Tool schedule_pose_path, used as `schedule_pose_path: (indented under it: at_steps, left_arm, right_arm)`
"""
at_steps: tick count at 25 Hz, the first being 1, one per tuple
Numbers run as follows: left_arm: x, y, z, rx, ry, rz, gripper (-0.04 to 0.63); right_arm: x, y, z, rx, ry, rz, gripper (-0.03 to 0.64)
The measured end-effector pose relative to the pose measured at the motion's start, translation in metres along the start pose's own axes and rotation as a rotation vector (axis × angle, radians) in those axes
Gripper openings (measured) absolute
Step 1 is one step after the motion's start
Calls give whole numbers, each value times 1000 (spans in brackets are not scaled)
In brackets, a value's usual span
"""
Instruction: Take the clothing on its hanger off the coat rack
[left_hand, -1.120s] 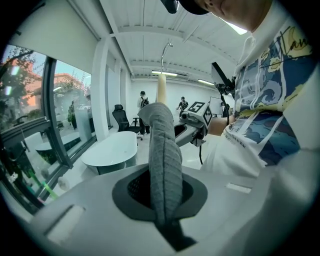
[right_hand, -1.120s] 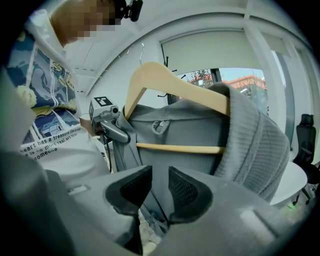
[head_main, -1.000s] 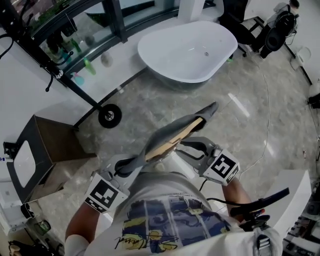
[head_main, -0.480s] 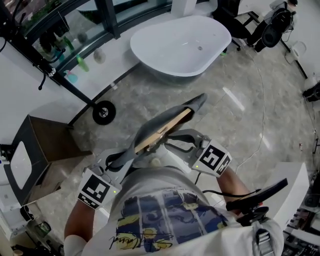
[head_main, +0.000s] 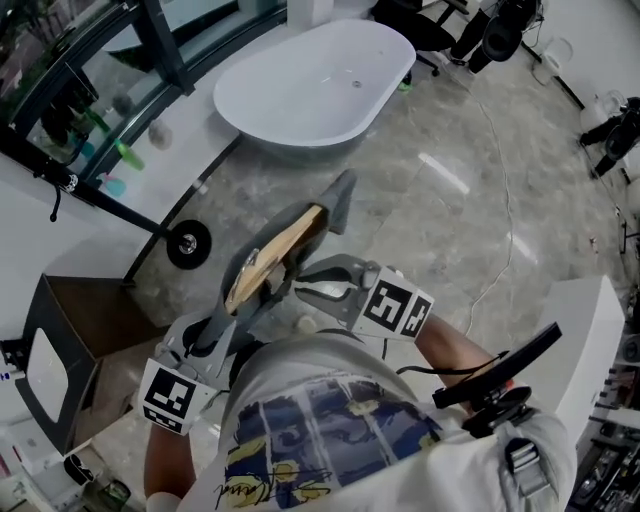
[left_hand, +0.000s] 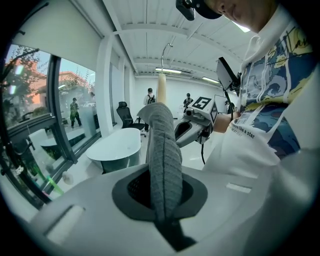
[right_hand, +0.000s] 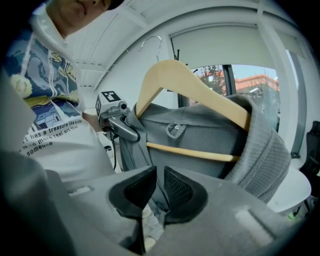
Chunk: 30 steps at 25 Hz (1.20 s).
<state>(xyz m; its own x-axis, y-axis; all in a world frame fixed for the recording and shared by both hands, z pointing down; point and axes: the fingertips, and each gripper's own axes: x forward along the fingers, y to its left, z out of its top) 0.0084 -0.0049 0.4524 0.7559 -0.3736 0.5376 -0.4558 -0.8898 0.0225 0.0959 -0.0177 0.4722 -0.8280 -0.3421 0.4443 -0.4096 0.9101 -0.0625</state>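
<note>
Garment: grey garment (head_main: 340, 195) draped over a wooden hanger (head_main: 275, 258), held in the air in front of the person's chest, above the floor (head_main: 430, 230).
Garment, left gripper view: a thick ribbed fold (left_hand: 162, 155) rises straight out of the jaws, with the hanger's pale tip (left_hand: 161, 87) showing above it.
Garment, right gripper view: the front (right_hand: 200, 132) hangs below the hanger (right_hand: 175, 72), crossed by the hanger's thin bar.
Hook: metal hook (right_hand: 152, 42) stands free in the air above the hanger's neck.
Left gripper: left gripper (head_main: 215, 335) has its jaws clamped tight on the garment's near end (left_hand: 160, 192).
Right gripper: right gripper (head_main: 305, 285) sits just beside the hanger's middle. Its jaws (right_hand: 160, 187) have just been closing. A narrow gap shows between the pads, with a hanging edge of the garment in it. A firm pinch is not evident.
Grippers, relation: one at each side of the garment, near each other, both close to the white printed shirt (head_main: 330, 430).
Floor: grey marbled stone.
Wheeled frame: black wheeled frame (head_main: 187, 243) stands to the left, apart from the garment.
Bathtub: white oval bathtub (head_main: 310, 85) beyond the garment, well apart.
Box: dark open box (head_main: 80, 330) at lower left.
</note>
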Motion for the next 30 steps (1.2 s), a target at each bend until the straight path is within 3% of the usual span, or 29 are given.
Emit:
schedule_pose_path:
  at_steps: [30]
  left_arm:
    - [-19,2,-2,2,12,8,-2]
  right_arm:
    - [9,18,3,-22,3,5,12]
